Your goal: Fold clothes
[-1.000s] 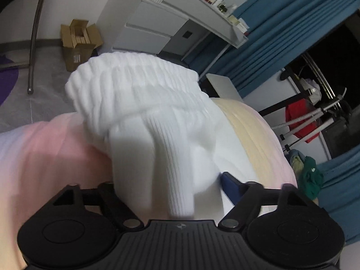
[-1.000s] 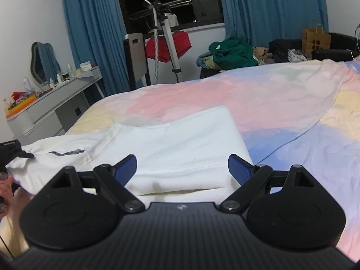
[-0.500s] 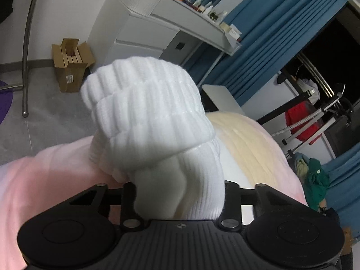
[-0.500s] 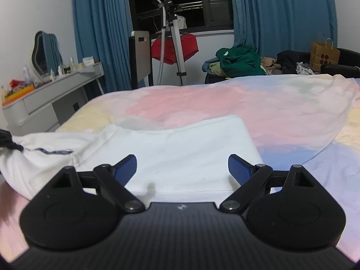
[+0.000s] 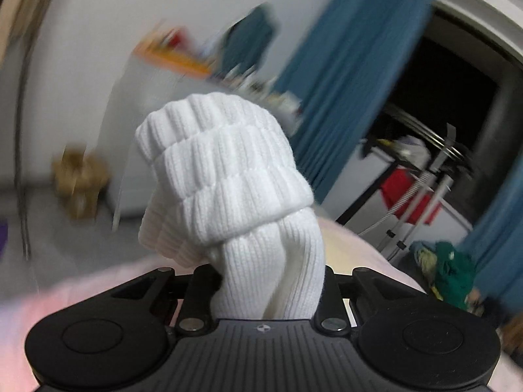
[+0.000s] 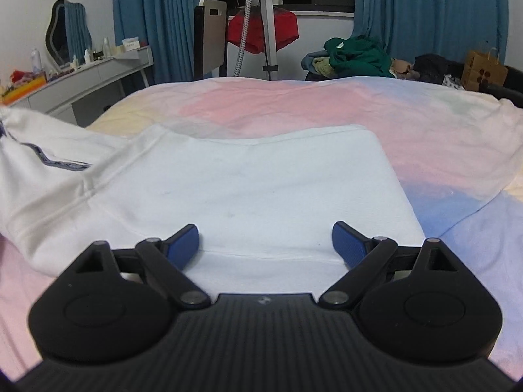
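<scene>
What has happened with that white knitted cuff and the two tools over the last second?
The left tool has just been closing and now pinches the white ribbed cuff, which lay loose between its open jaws a second ago. The cuff has been lifted off the bed; the room behind is blurred. The right tool stays open and empty, now nearer the folded white garment, which lies unmoved on the pastel bedspread.

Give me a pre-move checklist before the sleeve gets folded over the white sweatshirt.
1. Left gripper clamped on the ribbed cuff; jaws have just been closing: ok.
2. Cuff lifted off the bedspread: ok.
3. Right gripper open, nothing between its pads: ok.
4. Sweatshirt body lying flat: ok.
5. Bottom hem in front of the right gripper, not yet pinned: not ok.
6. Slack along the sleeve: cannot tell.
</scene>
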Demonstrator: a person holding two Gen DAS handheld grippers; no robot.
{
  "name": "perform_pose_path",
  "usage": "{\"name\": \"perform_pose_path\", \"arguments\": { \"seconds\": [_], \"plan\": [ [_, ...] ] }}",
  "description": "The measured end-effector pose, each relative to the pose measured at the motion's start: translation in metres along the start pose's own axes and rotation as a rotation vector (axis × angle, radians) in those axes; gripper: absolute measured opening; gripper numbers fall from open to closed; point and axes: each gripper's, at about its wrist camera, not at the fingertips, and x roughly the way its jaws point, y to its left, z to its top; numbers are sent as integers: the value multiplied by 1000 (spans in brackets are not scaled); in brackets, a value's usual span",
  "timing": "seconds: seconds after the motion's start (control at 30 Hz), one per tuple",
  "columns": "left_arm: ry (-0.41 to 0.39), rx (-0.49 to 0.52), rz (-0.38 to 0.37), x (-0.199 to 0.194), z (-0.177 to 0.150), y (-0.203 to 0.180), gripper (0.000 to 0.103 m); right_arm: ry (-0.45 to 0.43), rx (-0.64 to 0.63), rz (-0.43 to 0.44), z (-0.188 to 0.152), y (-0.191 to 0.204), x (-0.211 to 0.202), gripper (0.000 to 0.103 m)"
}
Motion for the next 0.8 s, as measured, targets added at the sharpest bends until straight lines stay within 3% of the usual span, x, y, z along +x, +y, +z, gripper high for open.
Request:
{"name": "perform_pose_path", "arguments": {
  "seconds": [0.23, 0.43, 0.67, 0.8],
  "plan": [
    [-156, 242, -71, -53, -1, -120, 21, -4, 137, 13, 13, -22, -23, 90],
    [-263, 392, -167, -103, -49, -235, 19, -51, 318, -78, 22, -74, -52, 90],
    [-291, 540, -266, -133, -156, -344, 17, -114, 596, -141, 12, -150, -73, 90],
    [-250, 749, -311, -133, -250, -369, 17, -151, 712, -154, 5, -181, -79, 90]
  ]
}}
